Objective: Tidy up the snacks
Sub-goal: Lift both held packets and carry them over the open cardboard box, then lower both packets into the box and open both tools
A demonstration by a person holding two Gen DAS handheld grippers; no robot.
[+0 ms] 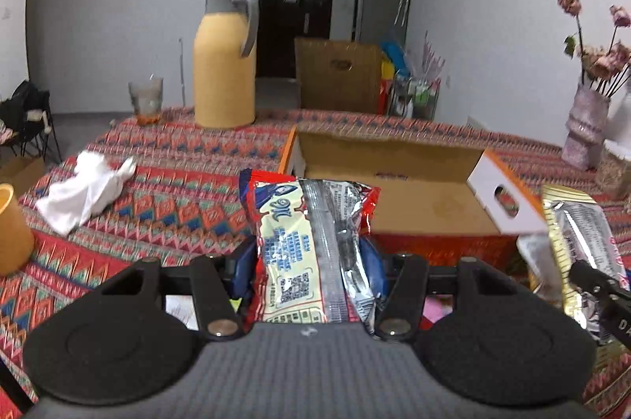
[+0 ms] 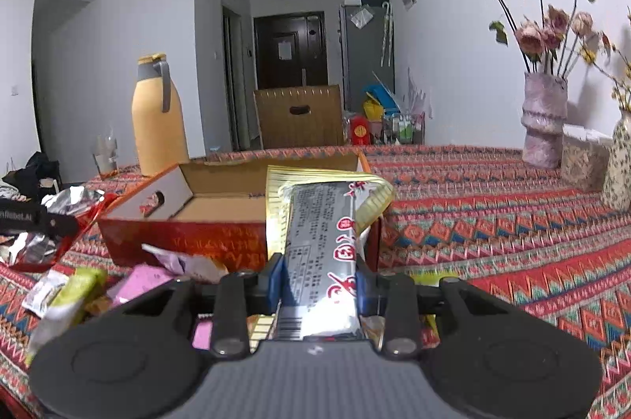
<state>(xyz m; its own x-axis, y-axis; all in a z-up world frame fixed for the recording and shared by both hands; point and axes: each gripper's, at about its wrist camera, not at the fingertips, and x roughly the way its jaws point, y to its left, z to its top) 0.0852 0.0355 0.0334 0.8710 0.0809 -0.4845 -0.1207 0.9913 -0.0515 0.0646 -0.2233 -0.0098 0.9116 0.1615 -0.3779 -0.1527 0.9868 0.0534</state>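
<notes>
Left claw [image 1: 309,253] closed on a red-and-white snack packet [image 1: 303,241], held upright above the desk [image 1: 177,162] and aimed at the open cardboard box [image 1: 414,190] just ahead, probably to drop it inside. Right claw [image 2: 319,281] clamped on a silver-and-gold snack bar [image 2: 323,245], also raised in front of the same box, likely waiting for its turn. Box interior apparently empty so far. More loose snacks [image 2: 79,292] lying on the desk beside the box, still to be sorted.

The red snack packet [image 1: 311,245] hides the left claw's [image 1: 309,261] fingertips, and its small print is unreadable. The orange cup [image 1: 12,233] (left edge) is cut off. The box [image 2: 221,210] floor is mostly hidden.
</notes>
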